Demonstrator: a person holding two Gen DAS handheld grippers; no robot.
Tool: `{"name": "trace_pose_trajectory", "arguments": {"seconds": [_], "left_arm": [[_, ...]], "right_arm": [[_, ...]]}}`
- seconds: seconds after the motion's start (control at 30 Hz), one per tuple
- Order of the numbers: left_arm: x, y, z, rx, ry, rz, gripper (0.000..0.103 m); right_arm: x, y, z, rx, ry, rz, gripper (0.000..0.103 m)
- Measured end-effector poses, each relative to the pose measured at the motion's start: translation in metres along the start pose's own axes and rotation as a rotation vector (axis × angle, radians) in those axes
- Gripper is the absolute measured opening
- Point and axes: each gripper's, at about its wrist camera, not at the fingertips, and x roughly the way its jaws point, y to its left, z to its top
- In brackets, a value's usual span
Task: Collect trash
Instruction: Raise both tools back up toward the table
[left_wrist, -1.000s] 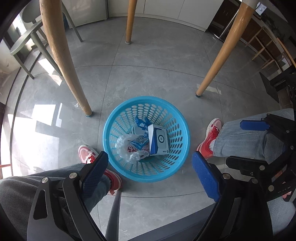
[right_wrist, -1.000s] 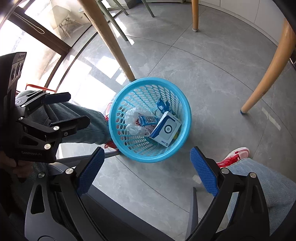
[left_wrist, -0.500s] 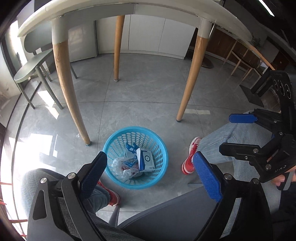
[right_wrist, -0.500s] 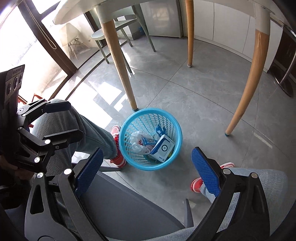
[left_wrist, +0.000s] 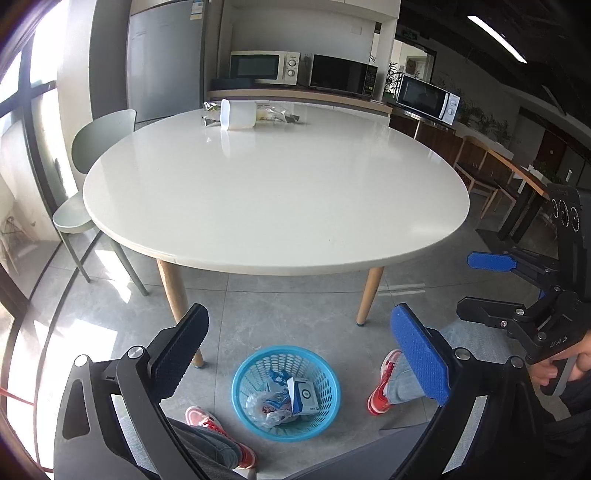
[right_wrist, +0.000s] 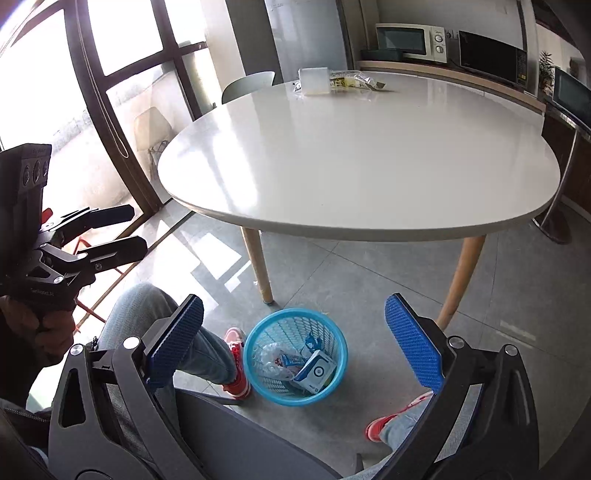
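Note:
A blue plastic basket (left_wrist: 242, 384) (right_wrist: 343, 354) stands on the grey floor below the table's near edge. It holds a white and blue box (left_wrist: 306, 398) (right_wrist: 316, 373), a clear plastic bag (left_wrist: 264, 406) and blue wrappers. A white plastic container (left_wrist: 238, 115) (right_wrist: 314, 81) lies on its side at the far edge of the round white table (left_wrist: 277, 192) (right_wrist: 362, 155), with crumpled wrappers (left_wrist: 275, 115) (right_wrist: 354, 82) beside it. My left gripper (left_wrist: 299, 354) and my right gripper (right_wrist: 293, 343) are open and empty, held high above the basket.
A pale green chair (left_wrist: 88, 177) stands at the table's left. Wooden table legs (left_wrist: 177, 302) (left_wrist: 369, 295) flank the basket. The person's legs and red shoes (left_wrist: 382, 384) (right_wrist: 236, 365) are on both sides of it. Microwaves (left_wrist: 264, 67) sit on a back counter.
Both grippers have risen from close above the basket to above table height, tilting up so the table top and its trash come into view. They stay open and empty.

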Motion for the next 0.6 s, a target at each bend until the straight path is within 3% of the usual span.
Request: {"name": "trace_pose_trajectory", "arguments": {"seconds": [0.17,0.6], "left_arm": [[0.002,-0.001,0.025,0.04,-0.025,0.021,0.097],[0.032,0.023,0.091,0.014,-0.061,0.106,0.097]], "right_arm": [[-0.001,-0.01,0.033,-0.015,-0.034,-0.022,0.094],[0.037,-0.032,0.103,-0.026,-0.06,-0.07,0.094]]}}
